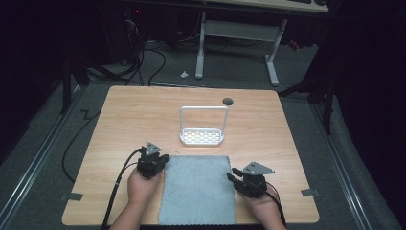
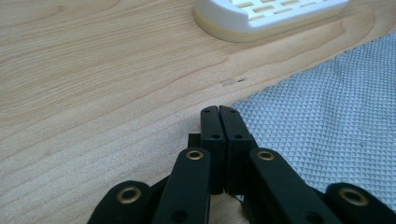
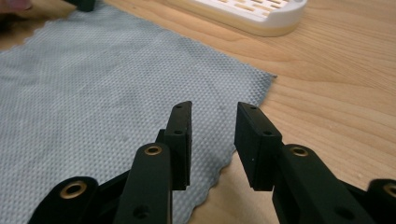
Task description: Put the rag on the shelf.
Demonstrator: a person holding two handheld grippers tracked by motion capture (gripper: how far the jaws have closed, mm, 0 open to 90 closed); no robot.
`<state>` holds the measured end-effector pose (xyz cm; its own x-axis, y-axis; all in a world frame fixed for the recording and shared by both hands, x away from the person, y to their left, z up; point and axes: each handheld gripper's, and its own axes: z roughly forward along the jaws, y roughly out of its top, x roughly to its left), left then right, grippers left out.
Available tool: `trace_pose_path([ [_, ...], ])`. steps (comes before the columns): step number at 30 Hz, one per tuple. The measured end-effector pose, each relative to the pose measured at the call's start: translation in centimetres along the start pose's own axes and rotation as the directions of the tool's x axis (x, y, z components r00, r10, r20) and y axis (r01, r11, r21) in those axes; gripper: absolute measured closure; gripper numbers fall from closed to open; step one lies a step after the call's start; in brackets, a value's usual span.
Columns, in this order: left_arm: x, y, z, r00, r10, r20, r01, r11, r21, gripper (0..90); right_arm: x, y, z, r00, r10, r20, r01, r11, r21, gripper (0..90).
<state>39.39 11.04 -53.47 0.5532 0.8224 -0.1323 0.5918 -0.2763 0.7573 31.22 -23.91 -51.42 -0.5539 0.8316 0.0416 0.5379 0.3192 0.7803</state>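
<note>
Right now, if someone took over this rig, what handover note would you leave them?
Left gripper: jaws shut at the grey cloth's far left corner; whether any fabric is pinched I cannot tell.
Right gripper: jaws open over the cloth's right edge, near its far right corner, nothing gripped.
The cloth lies flat on the table, the white rack just beyond it.
Done: nothing folded or lifted.
Left: probably grip both far corners, then move the cloth.

My high view dim and dark-edged, table (image 1: 143,110) lit from above — white rack (image 1: 202,136) glaring, gripper views sharp, soft at far edges.
</note>
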Motion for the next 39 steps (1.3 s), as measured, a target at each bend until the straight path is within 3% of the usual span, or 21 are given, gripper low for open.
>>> trace_pose_path([
  [3,-0.1,0.0,0.0,1.0,0.004,-0.002,-0.004,1.0,0.001,89.0,-0.6,0.9,0.8,0.9994,-0.004,0.033,0.004,1.0,0.01,67.6],
  [9,-0.1,0.0,0.0,1.0,0.009,-0.003,-0.009,1.0,0.001,89.0,-2.2,2.8,3.6,0.9956,0.059,0.073,-0.062,0.997,0.035,68.2],
  [16,-0.1,0.0,0.0,0.9999,0.014,-0.008,-0.014,0.9999,0.002,89.1,-3.2,3.1,5.8,0.9921,0.081,0.096,-0.089,0.993,0.08,68.7],
  [23,-0.2,0.0,0.0,0.9997,0.021,-0.012,-0.021,0.9998,0.002,89.1,-2.8,3.1,6.1,0.994,0.042,0.1,-0.05,0.996,0.072,79.0],
  [27,-0.2,0.0,0.0,0.9997,0.019,-0.011,-0.019,0.9998,0.002,89.1,-2.8,3.1,6.1,0.9946,0.048,0.092,-0.055,0.996,0.075,88.4],
  [34,-0.1,0.0,0.0,0.9998,0.019,-0.005,-0.019,0.9998,0.002,89.3,-2.5,3.4,6.3,0.9959,0.026,0.086,-0.033,0.997,0.073,90.0],
  [39,-0.1,0.0,-0.1,0.9998,0.019,0.01,-0.019,0.9998,-0.007,89.6,-2.0,3.6,5.5,0.9974,0.035,0.063,-0.036,0.999,0.014,90.0],
])
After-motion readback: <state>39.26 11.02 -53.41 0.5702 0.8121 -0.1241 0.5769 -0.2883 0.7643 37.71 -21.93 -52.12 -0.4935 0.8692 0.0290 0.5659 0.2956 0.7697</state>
